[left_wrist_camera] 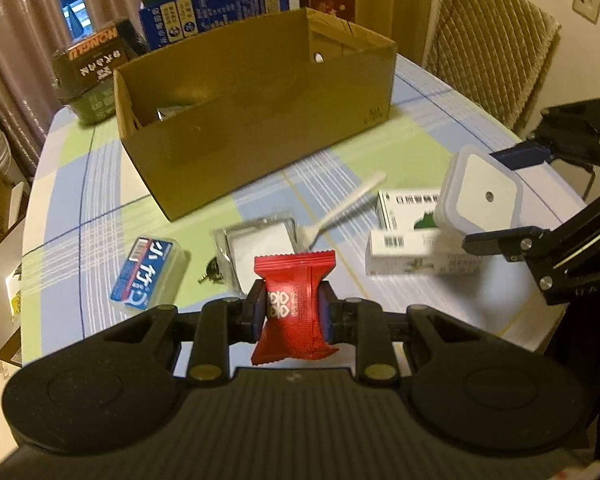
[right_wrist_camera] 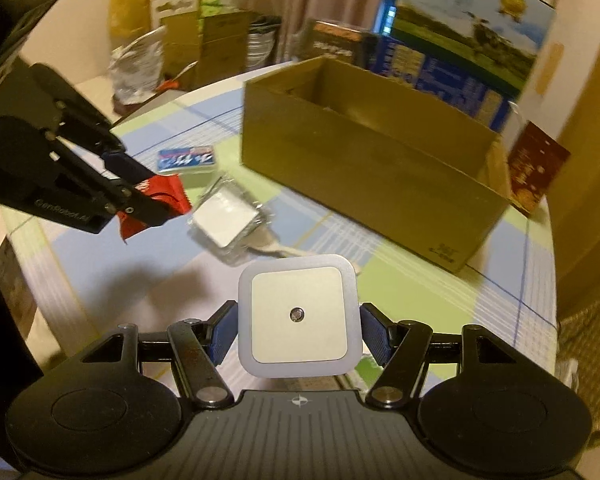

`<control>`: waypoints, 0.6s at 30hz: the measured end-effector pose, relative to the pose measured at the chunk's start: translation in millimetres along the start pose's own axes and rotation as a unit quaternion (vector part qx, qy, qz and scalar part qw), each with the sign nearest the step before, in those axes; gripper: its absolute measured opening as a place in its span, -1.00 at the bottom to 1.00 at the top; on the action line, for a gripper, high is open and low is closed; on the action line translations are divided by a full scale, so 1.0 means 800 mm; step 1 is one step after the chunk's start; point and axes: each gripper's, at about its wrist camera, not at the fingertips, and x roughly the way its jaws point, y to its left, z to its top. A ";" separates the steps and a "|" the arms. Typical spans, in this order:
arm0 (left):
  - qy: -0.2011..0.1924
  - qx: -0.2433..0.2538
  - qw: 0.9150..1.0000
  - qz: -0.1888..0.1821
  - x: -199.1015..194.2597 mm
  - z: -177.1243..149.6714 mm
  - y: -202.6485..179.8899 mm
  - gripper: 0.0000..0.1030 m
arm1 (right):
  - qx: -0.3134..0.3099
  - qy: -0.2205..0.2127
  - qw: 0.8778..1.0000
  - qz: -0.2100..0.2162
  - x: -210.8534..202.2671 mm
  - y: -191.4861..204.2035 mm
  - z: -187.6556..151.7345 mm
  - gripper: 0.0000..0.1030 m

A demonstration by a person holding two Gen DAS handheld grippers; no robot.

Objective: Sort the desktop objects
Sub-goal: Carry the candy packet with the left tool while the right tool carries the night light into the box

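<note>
My left gripper [left_wrist_camera: 293, 312] is shut on a red snack packet [left_wrist_camera: 294, 304], held above the checked tablecloth; the same gripper [right_wrist_camera: 148, 196] and packet [right_wrist_camera: 168, 196] show at the left of the right wrist view. My right gripper [right_wrist_camera: 298, 330] is shut on a white square night-light [right_wrist_camera: 298, 316], lifted off the table. In the left wrist view that night-light [left_wrist_camera: 482, 196] hangs at the right between the right gripper's fingers [left_wrist_camera: 500, 242]. An open cardboard box [left_wrist_camera: 256, 120] stands beyond both, also seen as the cardboard box [right_wrist_camera: 376, 160].
On the tablecloth [left_wrist_camera: 100, 208] lie a blue card pack [left_wrist_camera: 146, 274], a clear-wrapped white square [left_wrist_camera: 260, 248], a white plastic fork [left_wrist_camera: 340, 212] and a white medicine carton [left_wrist_camera: 412, 244]. Printed boxes [left_wrist_camera: 204, 8] stand behind the cardboard box. A quilted chair back [left_wrist_camera: 492, 40] is at the right.
</note>
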 end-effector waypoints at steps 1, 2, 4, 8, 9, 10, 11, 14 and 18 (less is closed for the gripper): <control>-0.001 -0.002 1.000 0.001 -0.001 0.004 0.000 -0.57 | 0.006 -0.001 1.000 -0.002 -0.003 -0.005 0.002 0.21; -0.002 -0.002 1.000 0.003 -0.002 0.008 -0.002 -0.57 | 0.011 -0.002 1.000 -0.003 -0.005 -0.010 0.005 0.21; -0.004 -0.001 1.000 0.006 -0.005 0.014 -0.003 -0.57 | 0.022 -0.002 1.000 -0.006 -0.007 -0.021 0.010 0.21; -0.008 -0.005 1.000 0.009 -0.007 0.027 -0.002 -0.57 | 0.036 -0.004 0.999 -0.013 -0.011 -0.039 0.019 0.21; -0.008 -0.006 1.000 0.010 -0.006 0.030 -0.002 -0.57 | 0.038 -0.005 0.999 -0.015 -0.011 -0.043 0.020 0.21; -0.009 -0.006 1.000 0.010 -0.006 0.033 -0.001 -0.57 | 0.040 -0.005 0.999 -0.017 -0.011 -0.047 0.022 0.21; -0.010 -0.005 1.000 0.012 -0.005 0.035 0.000 -0.57 | 0.042 -0.005 0.999 -0.019 -0.011 -0.051 0.024 0.21; -0.010 -0.004 1.000 0.016 -0.001 0.044 0.004 -0.57 | 0.040 -0.005 0.999 -0.026 -0.009 -0.058 0.032 0.21; -0.012 -0.011 1.000 0.018 0.003 0.059 0.015 -0.57 | 0.046 -0.010 0.998 -0.029 -0.007 -0.074 0.046 0.21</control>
